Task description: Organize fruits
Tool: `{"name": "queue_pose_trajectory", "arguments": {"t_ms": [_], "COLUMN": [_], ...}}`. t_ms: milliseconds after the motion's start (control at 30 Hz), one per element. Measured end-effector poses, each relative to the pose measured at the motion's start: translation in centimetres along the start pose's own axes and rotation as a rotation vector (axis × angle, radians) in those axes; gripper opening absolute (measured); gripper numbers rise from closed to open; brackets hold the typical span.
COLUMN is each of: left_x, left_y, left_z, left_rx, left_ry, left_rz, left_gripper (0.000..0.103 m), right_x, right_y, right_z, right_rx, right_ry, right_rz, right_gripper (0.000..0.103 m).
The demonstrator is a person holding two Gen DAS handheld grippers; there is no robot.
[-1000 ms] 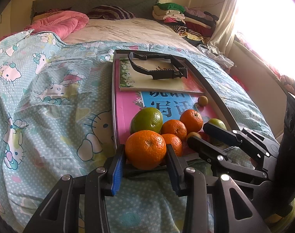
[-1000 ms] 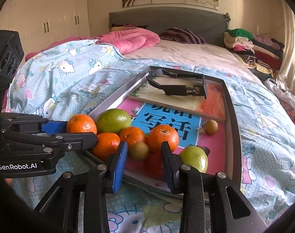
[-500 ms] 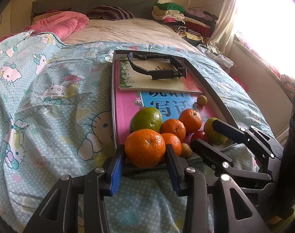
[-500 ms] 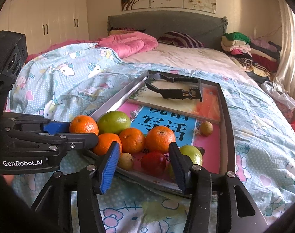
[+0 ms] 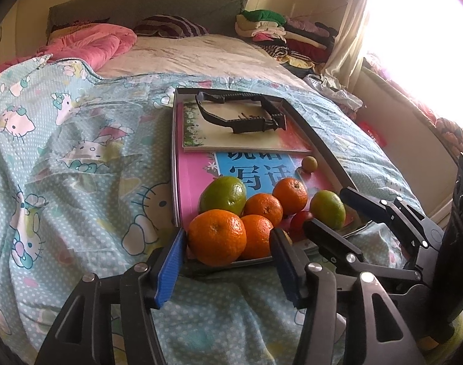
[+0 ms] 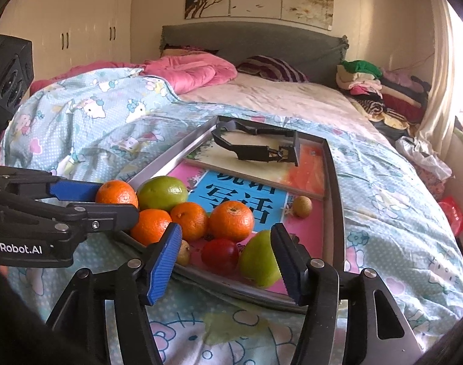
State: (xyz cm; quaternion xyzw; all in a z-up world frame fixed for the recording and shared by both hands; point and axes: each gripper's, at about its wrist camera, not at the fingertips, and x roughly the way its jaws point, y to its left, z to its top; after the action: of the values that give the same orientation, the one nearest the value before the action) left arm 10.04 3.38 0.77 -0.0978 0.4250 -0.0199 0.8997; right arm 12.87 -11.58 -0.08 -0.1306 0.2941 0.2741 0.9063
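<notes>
A metal tray (image 5: 174, 164) lies on the quilt (image 5: 79, 158), with the fruit clustered at its near end.

Left gripper (image 5: 228, 251): jaws spread wide at the tray's near edge. The front orange (image 5: 216, 237) sits between the fingers without being clamped (a gap shows on the right side).

Right gripper (image 6: 226, 263): jaws wide, at the tray's near right corner. The red fruit (image 6: 220, 255) sits between the fingers; the green pear (image 6: 258, 260) is against the right finger.

A large green fruit (image 5: 222, 195) and three more oranges (image 5: 264, 208) lie behind. One small brown fruit (image 5: 309, 163) sits apart near the right rim. A black clip (image 5: 246, 115) rests on a book (image 5: 219, 140) at the far end.
</notes>
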Motion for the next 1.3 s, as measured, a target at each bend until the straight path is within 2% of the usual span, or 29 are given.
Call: {"name": "queue_pose_trajectory", "arguments": {"t_ms": [433, 567, 767, 1100, 1300], "left_x": [-2.2, -3.3, -3.6, -2.4, -2.3], "left_y": [-0.3, -0.4, -0.6, -1.5, -2.4], "left_z": [0.3, -0.6, -3.3, -7.7, -8.6], "left_rx": [-0.011, -0.025, -0.071, -0.077, -0.060], "left_ry": [-0.066, -0.090, -0.088, -0.033, -0.030], "left_rz": [0.003, 0.020, 0.053, 0.093, 0.119], "left_gripper": [0.078, 0.091, 0.094, 0.094, 0.094], "right_x": [-2.4, -3.8, -6.1, -7.7, -8.1], "right_y": [-0.6, -0.7, -1.0, -1.3, -1.7], "right_z": [0.1, -0.3, -2.3, -7.4, -8.9], "right_rx": [0.028, 0.042, 0.100, 0.196, 0.235], "right_ry": [-0.048, -0.064, -0.064, -0.021, -0.031], "right_rz": [-0.057, -0.077, -0.031, -0.032, -0.085], "right_gripper": [0.075, 0.078, 0.080, 0.080, 0.080]}}
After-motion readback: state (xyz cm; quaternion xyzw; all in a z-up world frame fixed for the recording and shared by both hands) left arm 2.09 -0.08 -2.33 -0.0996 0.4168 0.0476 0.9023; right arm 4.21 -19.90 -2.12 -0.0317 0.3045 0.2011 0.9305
